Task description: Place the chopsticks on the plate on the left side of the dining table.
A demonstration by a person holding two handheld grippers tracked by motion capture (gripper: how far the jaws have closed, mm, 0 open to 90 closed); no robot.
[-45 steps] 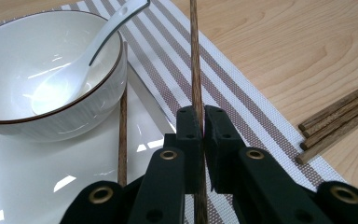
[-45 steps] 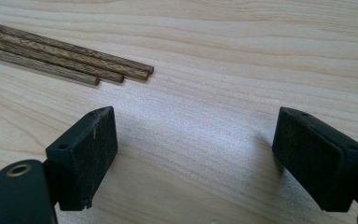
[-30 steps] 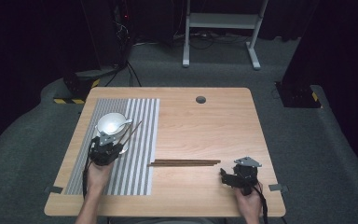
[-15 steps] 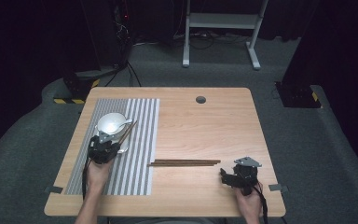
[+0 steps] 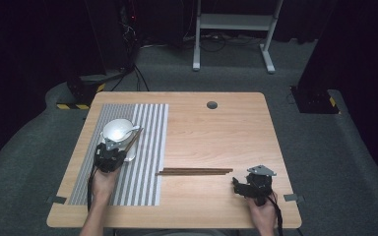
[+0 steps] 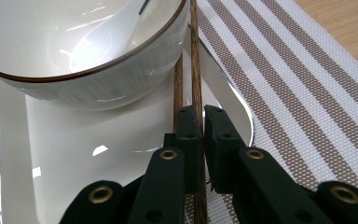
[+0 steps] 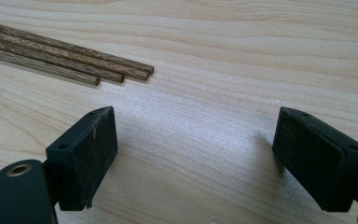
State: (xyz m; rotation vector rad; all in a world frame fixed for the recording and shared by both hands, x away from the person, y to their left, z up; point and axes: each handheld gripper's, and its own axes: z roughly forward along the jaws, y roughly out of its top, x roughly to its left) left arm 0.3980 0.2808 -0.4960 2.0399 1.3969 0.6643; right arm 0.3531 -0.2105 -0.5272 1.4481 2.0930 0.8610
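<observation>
High view: my left gripper (image 5: 112, 151) sits at the left of the frame over the striped placemat (image 5: 147, 147), right against the white bowl (image 5: 118, 131) and the square white plate (image 5: 130, 155) under it. My right gripper (image 5: 240, 185) is at lower right, on bare wood close to the table's (image 5: 216, 128) near edge. Wide open wood between the two grippers and across the upper right of the tabletop; a small dark round hole (image 5: 211, 104) sits near the far edge.

Left gripper view: jaws pressed together on one brown chopstick (image 6: 196, 60), which runs up the middle of the frame along the bowl's (image 6: 51, 46) right side. A second chopstick (image 6: 178, 88) lies just left of it, beside the bowl wall, over the plate (image 6: 98, 144). The bowl has a thin brown rim and holds a white spoon (image 6: 93, 44). It stands on the plate, which lies on the placemat (image 6: 298, 93). Wood shows in the top right corner.

Right gripper view: jaws spread wide, nothing between them, just table (image 7: 214, 56). Loose chopsticks (image 7: 65, 63) lie at upper left, ends pointing toward frame centre, just beyond my left-hand jaw, not touching. In the high view those same sticks (image 5: 194, 171) lie flat across the middle of the table, one end at the placemat's edge.
</observation>
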